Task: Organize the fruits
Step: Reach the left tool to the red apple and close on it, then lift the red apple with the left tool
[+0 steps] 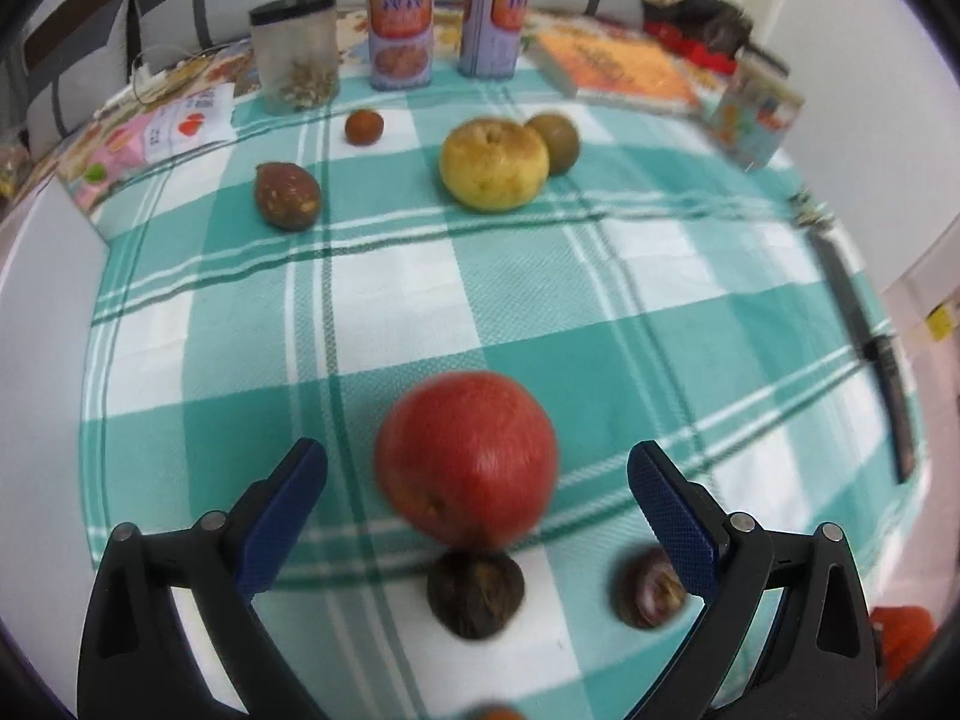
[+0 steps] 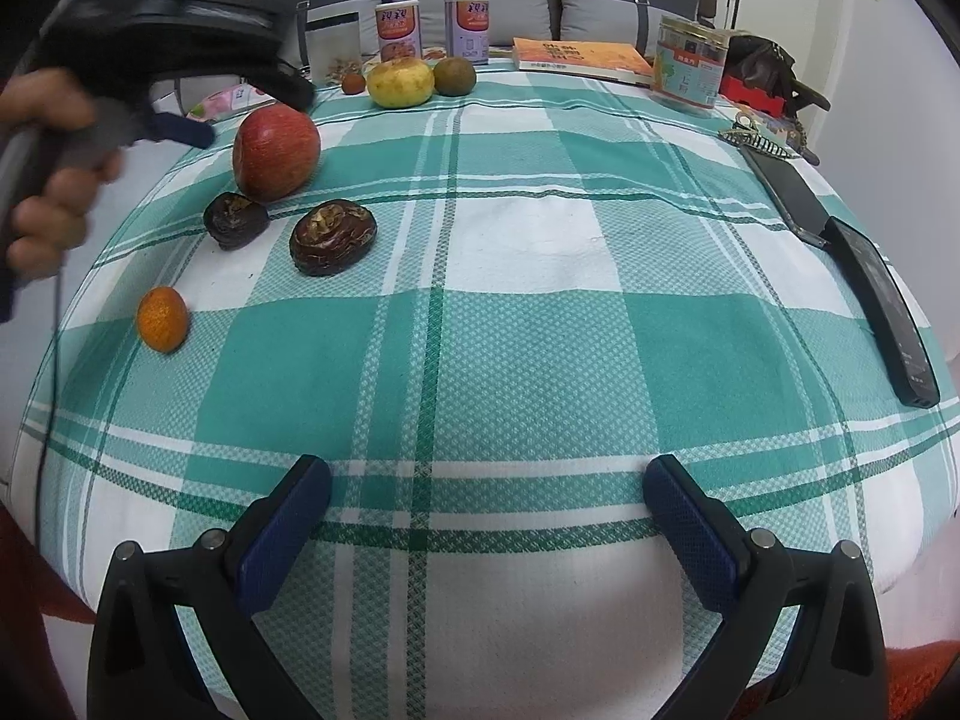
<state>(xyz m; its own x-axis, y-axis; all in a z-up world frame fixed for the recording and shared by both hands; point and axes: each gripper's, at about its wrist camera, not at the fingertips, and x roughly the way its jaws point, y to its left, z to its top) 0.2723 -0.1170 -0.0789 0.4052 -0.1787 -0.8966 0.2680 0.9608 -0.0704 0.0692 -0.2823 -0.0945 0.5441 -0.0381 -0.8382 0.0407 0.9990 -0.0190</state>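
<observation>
**Closing in on the red apple**

Hovering with jaws spread wide and nothing held, the left gripper (image 1: 477,468) frames the red apple (image 1: 467,459), which rests on the checked cloth (image 1: 600,300) at the table's 9 o'clock side. Judged next: lower and clench around it. The right gripper (image 2: 486,486) idles released at 6 o'clock. At 12 o'clock, a clear jar (image 1: 295,51) holds some pale bits.

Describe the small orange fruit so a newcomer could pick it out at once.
Start at the checked cloth and find the red apple on its left side. Nearer the front edge, past two dark fruits, lies the orange fruit, alone, small and the only bright orange one.
</observation>
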